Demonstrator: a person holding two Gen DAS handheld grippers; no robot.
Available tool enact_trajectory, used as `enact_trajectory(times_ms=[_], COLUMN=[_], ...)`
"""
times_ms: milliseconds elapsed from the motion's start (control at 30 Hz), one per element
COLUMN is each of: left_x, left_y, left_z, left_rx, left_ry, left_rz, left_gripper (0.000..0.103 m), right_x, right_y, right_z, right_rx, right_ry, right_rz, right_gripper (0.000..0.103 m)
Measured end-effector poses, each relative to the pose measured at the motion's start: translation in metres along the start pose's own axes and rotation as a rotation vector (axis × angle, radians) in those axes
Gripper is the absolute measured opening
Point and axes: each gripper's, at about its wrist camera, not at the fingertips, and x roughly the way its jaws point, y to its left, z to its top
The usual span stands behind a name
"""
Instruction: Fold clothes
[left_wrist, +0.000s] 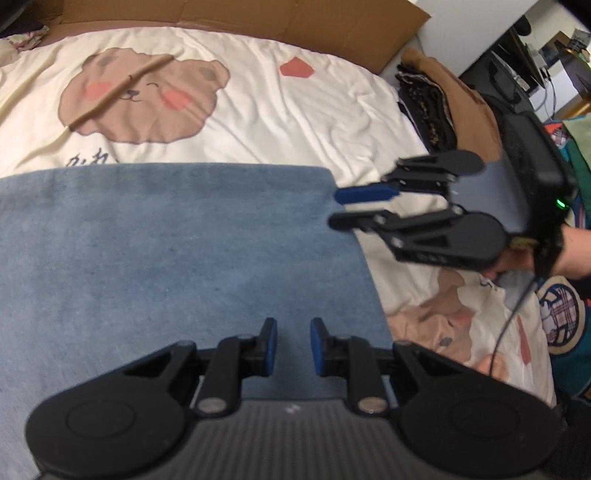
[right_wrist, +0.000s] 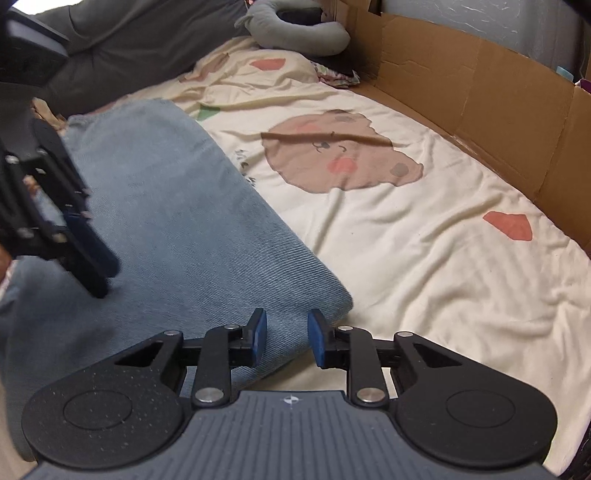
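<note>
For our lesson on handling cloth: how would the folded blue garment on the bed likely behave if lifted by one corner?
The blue garment would probably droop, since it is soft cloth that follows the bedspread beneath. Its layers would likely slide apart, as nothing pins them. The thick twill weave suggests some weight.

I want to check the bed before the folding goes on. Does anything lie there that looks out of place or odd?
One thing stands out: a thin brown stick-like strip lies slantwise across the bear print on the cream bedcover, apart from the blue garment. It belongs to no fold. I cannot tell what it is. The garment itself lies flat, with no visible damage.
</note>
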Motion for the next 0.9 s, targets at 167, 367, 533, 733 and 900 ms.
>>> enact_trajectory(times_ms=[167,367,533,733,900], left_x=[-0.003,0.002,0.002,-0.005,-0.013], left_y=[-0.002,0.008,0.005,0.008,0.012], left_z=[-0.012,-0.021,-0.025,-0.038,-0.049], left_rx=[-0.007,-0.043,-0.006,-0.024,-0.053], left_ry=[0.021,0.035,0.050,0.076,0.108], left_rz=[0.015,0.031,0.042,0.036,0.032], left_gripper=[0.020,0.019,0.019,0.019,0.019], right_x=[0.004,-0.004,0.004,0.014,0.007], right_y=[-0.003,-0.007,-0.014,-0.015,-0.019], right_z=[0.003,0.005,0.009,0.007,0.007], right_rx=[0.027,0.081,0.094,0.083,0.117], right_ry=[0.000,-0.059,-0.061,-0.032,-0.037], right_rz=[-0.030,-0.063,-0.075,-0.080,-0.077], right_gripper=[0.016,0.013,0.013,0.014,0.013])
